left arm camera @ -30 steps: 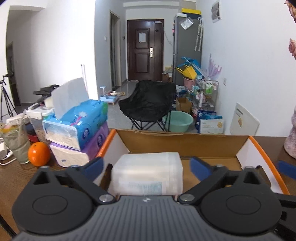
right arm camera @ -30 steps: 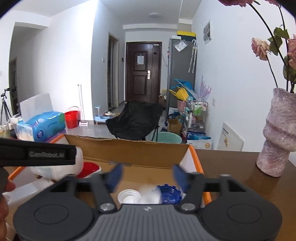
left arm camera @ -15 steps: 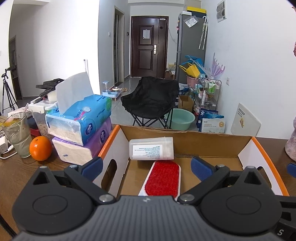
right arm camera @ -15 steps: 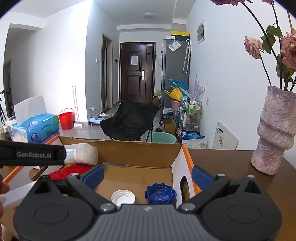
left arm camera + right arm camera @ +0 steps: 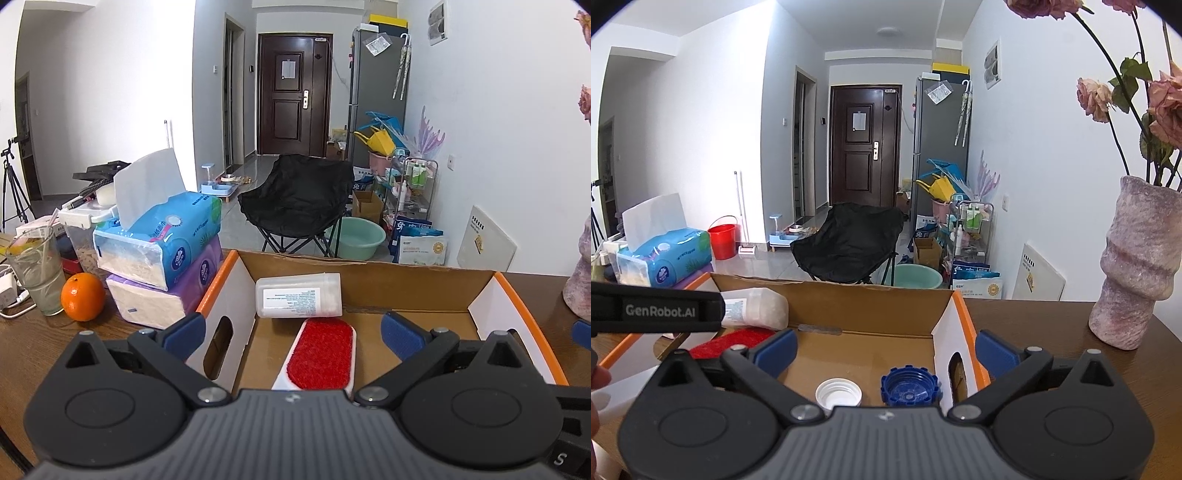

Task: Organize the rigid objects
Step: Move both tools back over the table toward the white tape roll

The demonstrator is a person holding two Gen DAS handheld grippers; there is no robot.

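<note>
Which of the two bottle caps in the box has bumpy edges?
The blue cap, beside the box's right wall. Its rim is notched all round; the white cap to its left has a smooth round rim.

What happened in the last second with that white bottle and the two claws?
The left gripper let go of the bottle, which now lies at the back of the box beyond the red brush. The right gripper has just been opening, nothing between its fingers. The two caps stayed put.
</note>
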